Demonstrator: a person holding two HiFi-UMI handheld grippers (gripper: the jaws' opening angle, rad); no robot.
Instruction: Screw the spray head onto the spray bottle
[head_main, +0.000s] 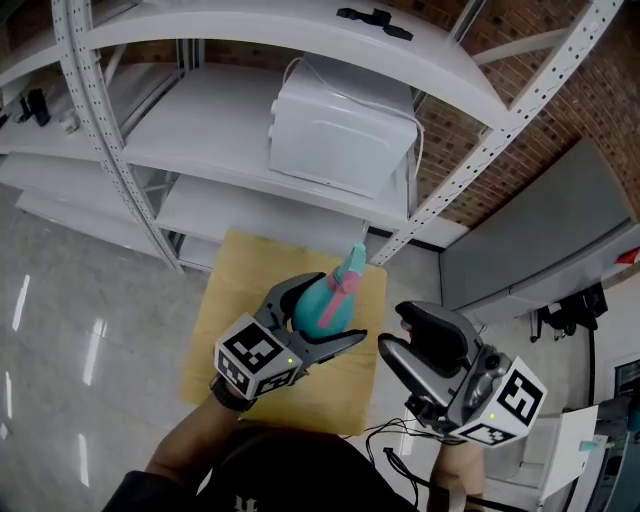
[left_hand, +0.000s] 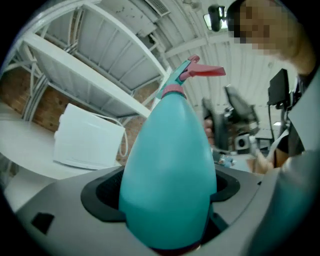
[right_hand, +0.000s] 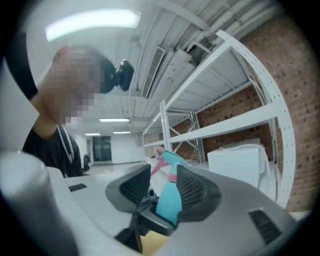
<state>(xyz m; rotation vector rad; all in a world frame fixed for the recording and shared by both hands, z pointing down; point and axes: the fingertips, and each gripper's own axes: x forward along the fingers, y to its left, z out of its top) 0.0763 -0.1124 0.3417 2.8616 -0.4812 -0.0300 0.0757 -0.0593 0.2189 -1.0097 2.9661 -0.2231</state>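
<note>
At the bottom of the head view our left forearm reaches up from the lower centre. The left gripper (head_main: 342, 307) points toward the upper right, and its marker cube (head_main: 255, 357) faces the camera. Our right hand (head_main: 455, 462) comes in from the lower right corner. It holds the right gripper (head_main: 392, 328) tilted toward the upper left, so the two tools lie close together but do not touch.

The left gripper's jaws are clamped on the wide belly of the teal spray bottle (head_main: 318, 305), one on each side. In the left gripper view the bottle fills the centre and its narrow end rises away from us. The spray head (head_main: 350, 268), teal with a pink trigger and a pink collar, sits on the bottle's neck just past the jaw tips. We cannot tell how tightly it is seated.

The right gripper's jaws stand partly apart with nothing held. In the right gripper view we see the bottle through the gap, beyond the ribbed pads, and they are not touching it.

Under the bottle, in the middle of the head view, lies a yellow wooden board (head_main: 240, 300). To its left the glossy grey floor (head_main: 60, 300) shows streaks of light. Beyond the board stands a white shelving rack (head_main: 130, 190), and a white box (head_main: 340, 130) with a cable looped over it sits on a shelf at upper centre. A brick wall (head_main: 470, 60) closes the upper right behind the rack.
</note>
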